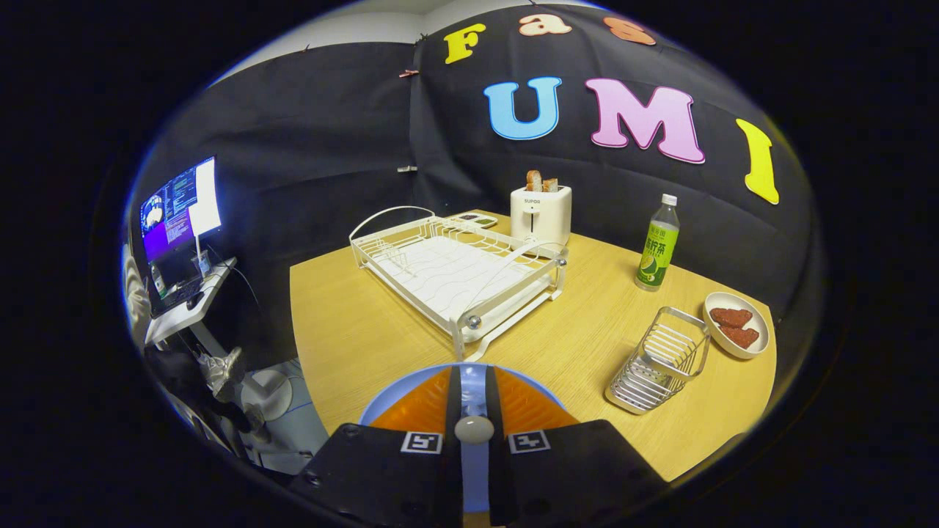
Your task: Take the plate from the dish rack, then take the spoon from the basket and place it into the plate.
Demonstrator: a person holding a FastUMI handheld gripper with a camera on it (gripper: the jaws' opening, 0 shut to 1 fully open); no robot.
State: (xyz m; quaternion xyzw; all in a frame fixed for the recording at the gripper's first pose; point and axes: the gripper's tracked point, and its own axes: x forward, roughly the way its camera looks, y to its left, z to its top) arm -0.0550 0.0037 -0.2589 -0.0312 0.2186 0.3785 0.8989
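A blue plate point(383, 405) lies on the wooden table point(352, 330) right under my gripper point(473, 372), its rim showing on both sides of the fingers. The fingers stand close together with a narrow gap. In that gap sits the pale rounded end of the spoon point(474, 429), pressed from both sides and held over the plate. The rest of the spoon is hidden by the fingers. The white wire dish rack point(455, 271) stands just beyond the plate and holds nothing. The metal wire basket point(660, 359) lies to the right of the fingers with nothing in it.
A white toaster point(541, 213) with bread in it stands behind the rack. A green bottle point(657, 253) and a small bowl point(736, 324) with brown pieces are at the right, beyond the basket. Left of the table is a desk with a lit monitor point(180, 209).
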